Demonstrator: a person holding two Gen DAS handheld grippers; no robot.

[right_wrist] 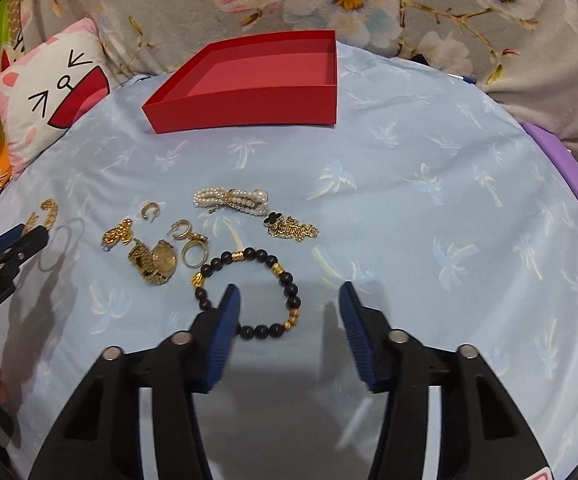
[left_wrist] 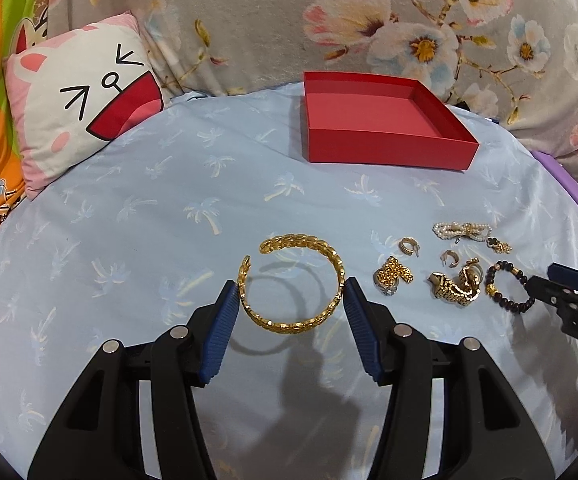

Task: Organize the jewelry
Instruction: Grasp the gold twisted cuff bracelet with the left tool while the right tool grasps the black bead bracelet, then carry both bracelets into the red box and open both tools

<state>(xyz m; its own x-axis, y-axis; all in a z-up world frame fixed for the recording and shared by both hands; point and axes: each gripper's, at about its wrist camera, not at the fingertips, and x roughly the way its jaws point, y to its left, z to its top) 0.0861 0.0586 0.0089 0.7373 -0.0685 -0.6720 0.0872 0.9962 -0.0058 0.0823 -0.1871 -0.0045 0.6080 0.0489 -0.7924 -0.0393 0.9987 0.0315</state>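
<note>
Gold bangle [left_wrist: 295, 285] — between left jaws

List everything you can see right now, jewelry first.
bangle: 1, gold, in left claw
bead bracelet: 1, dark and gold, under right claw
pearl bracelet: 1, white, centre
chain: 1, gold, beside pearls
watch: 1, gold, beside bead bracelet
hoop earrings: 2, gold, near watch
ring: 1, gold, beside watch
cluster piece: 1, gold, beside watch
box: 1, red, far end
pillow: 1, white-pink, far left
sheet: 1, pale blue, underneath
blanket: 1, floral grey, behind
left claw: 1, black-blue, shut on bangle
right claw: 1, black-blue, open
</note>
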